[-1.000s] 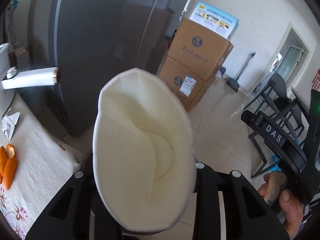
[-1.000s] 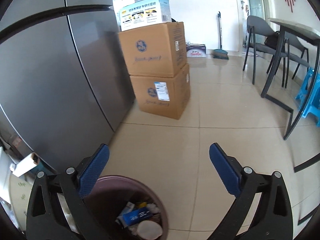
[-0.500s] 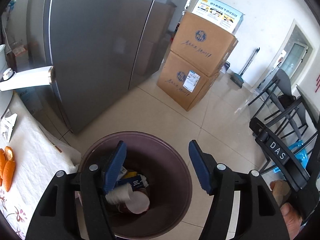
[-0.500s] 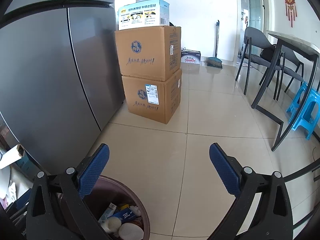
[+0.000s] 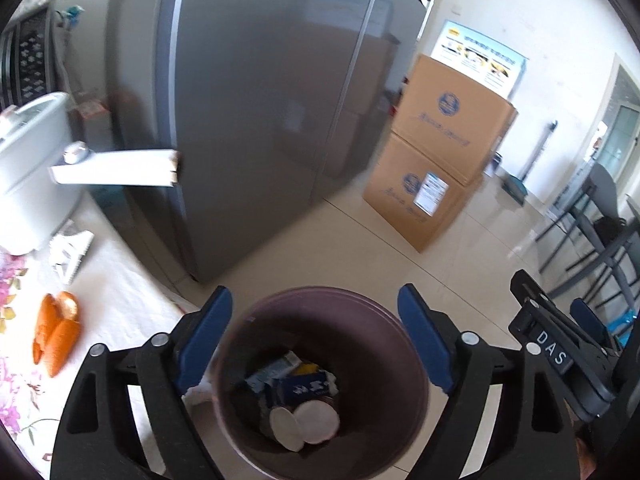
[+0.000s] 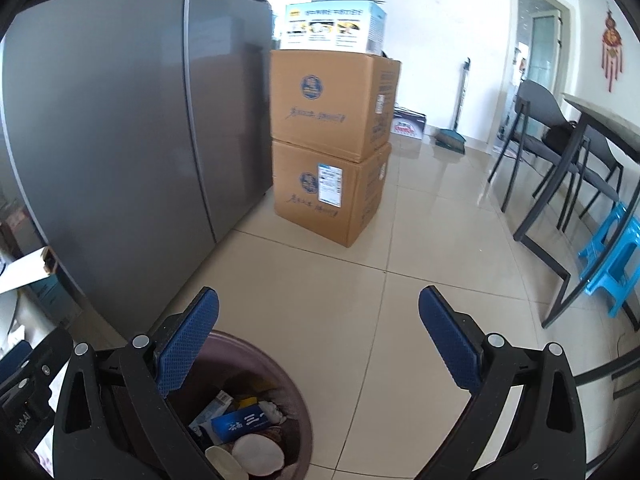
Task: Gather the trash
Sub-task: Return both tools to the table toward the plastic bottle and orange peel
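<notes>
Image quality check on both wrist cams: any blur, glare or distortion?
Left wrist: motion blur smears the fridge and white appliance; trash bin sharper. Right wrist: crisp, window glare on floor tiles. Both: strong fisheye bending, dark vignette corners.

Open tiled floor (image 6: 420, 280) right of bin (image 5: 320, 380); fridge (image 5: 260, 100), stacked boxes (image 6: 332, 148) beyond.

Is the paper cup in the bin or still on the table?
In the bin: the white paper cup lies on the trash inside.
</notes>
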A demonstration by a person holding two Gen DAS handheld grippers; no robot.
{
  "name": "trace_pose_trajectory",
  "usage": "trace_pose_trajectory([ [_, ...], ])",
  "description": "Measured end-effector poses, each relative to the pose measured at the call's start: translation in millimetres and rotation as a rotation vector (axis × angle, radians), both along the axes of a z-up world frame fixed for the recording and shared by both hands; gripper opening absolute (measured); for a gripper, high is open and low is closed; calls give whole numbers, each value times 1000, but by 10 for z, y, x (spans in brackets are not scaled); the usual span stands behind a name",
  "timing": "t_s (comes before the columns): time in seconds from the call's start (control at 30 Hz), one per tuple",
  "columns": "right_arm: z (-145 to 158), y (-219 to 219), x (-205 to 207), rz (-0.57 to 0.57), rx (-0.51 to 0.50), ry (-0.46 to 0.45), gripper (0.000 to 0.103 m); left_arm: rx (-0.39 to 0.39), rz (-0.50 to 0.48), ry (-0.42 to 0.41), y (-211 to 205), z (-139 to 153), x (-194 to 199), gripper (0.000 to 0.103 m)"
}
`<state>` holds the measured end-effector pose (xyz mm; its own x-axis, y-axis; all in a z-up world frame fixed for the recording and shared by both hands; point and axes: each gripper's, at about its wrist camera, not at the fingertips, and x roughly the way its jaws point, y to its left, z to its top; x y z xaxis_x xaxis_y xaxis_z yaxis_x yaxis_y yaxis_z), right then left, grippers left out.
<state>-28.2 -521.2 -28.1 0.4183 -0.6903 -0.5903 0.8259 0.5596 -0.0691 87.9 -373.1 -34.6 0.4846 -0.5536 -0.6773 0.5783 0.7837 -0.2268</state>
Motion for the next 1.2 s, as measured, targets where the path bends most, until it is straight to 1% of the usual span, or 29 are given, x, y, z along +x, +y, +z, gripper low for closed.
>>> trace_pose_trajectory([
  [0.13,15,168,123,40,-14,11,96,18,52,-31,189,4,75,84],
  [0.53,28,857,652,187,-66,56,96,23,209,-1,950,-79,495,84],
  [0.63,35,1080,807,235,-69,53,96,25,250,7,1190,-115,595,84],
  [0.73,42,1296,963,284,-48,42,96,30,297,9,1456,-150,684,84],
  [0.87,43,1596,1171,335,-58,43,96,38,361,21,1821,-195,808,84],
  [1.03,-54,1982,1455,412,-46,71,96,46,432,40,2260,-259,948,84],
  [1.2,-123,2336,1678,480,-36,80,96,67,501,52,2689,-384,1041,84],
])
